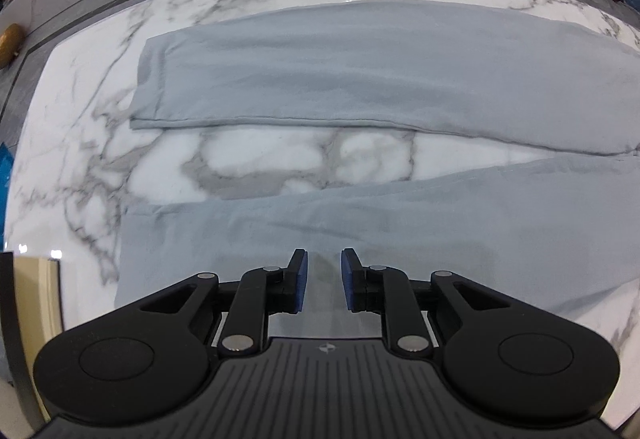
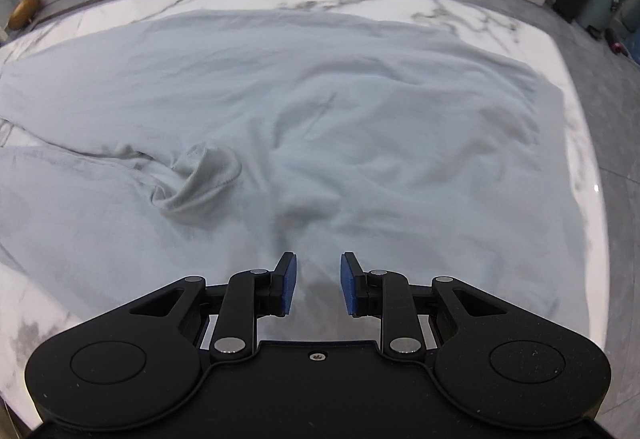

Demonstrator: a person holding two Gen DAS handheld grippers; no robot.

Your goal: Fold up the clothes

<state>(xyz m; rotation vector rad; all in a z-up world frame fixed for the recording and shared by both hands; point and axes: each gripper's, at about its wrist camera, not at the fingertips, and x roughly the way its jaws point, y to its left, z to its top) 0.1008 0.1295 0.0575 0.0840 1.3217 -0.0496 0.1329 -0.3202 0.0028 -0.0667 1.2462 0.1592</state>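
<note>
We have a pair of pale grey-blue trousers (image 1: 360, 79) spread flat across the marble table (image 1: 80, 143), the two legs lying apart with a strip of bare stone between them in the left view, and the waist and seat (image 2: 360, 111) rumpled in the right view, where a pocket lining (image 2: 200, 175) pokes out in a small twist. Our left gripper (image 1: 323, 281) hangs over the near leg with a narrow gap between its blue pads and nothing in it; our right gripper (image 2: 318, 283) is set a little wider over the seat, also empty. We judge the cloth soft, light and limp, with no stiffness to carry a fold by itself, and likely to slide on the glossy stone. We would pinch it at a seam or hem, where the layers are doubled, taking both layers together so the leg lifts evenly.
</note>
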